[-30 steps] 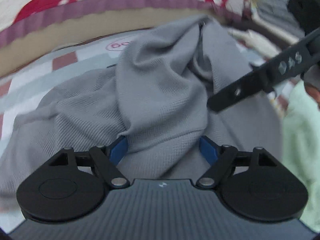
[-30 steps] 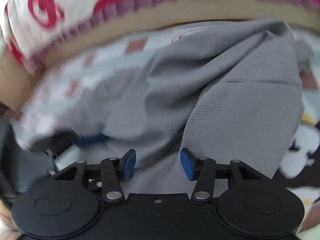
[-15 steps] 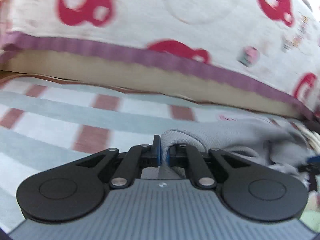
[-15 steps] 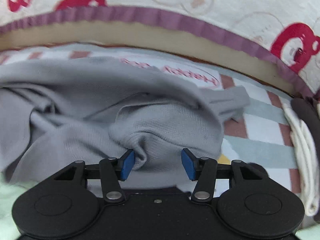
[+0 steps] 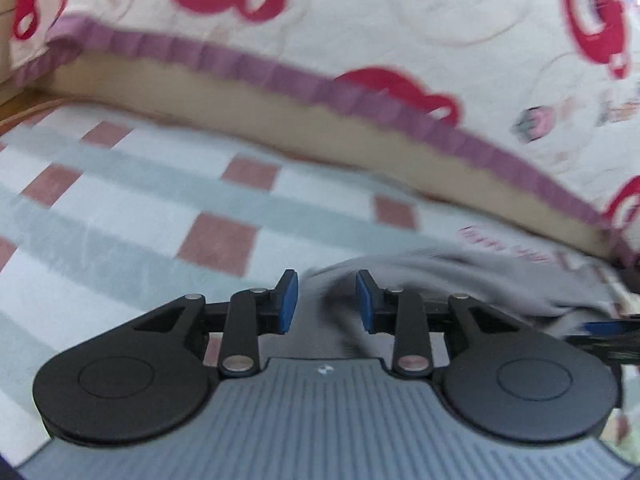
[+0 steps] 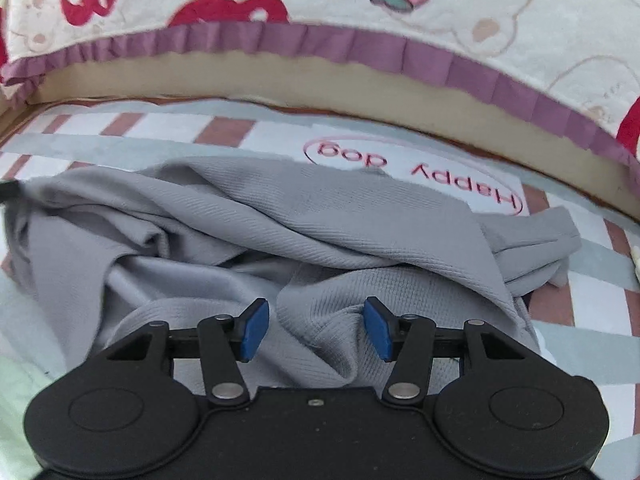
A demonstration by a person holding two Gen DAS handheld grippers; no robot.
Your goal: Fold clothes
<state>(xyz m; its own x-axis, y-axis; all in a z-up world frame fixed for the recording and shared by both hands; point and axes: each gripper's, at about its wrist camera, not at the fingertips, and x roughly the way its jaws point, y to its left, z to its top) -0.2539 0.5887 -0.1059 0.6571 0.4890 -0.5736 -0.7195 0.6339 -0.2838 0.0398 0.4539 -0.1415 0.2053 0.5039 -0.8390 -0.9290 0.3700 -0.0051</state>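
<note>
A grey knit garment (image 6: 320,208) lies crumpled on the checked bedspread (image 6: 600,272), one sleeve end sticking out to the right. My right gripper (image 6: 316,328) hangs over its near edge. It is open, and a raised fold of the cloth sits loosely between the blue pads (image 6: 253,330). In the left wrist view the grey garment (image 5: 460,276) trails off to the right. My left gripper (image 5: 326,300) is at its left end with jaws opening. The cloth's edge lies between the pads (image 5: 289,302), which do not press on it.
A quilt with red prints and a purple frill (image 6: 360,46) rises behind the bedspread, over a beige mattress edge (image 5: 320,136). Pale green cloth (image 6: 16,384) lies at the near left. To the left of the garment the checked bedspread (image 5: 120,216) shows bare.
My left gripper swung left from the garment's middle to its left end, pinched the cloth, and has now parted its jaws. The right gripper shifted over the garment, which now lies lower and spread.
</note>
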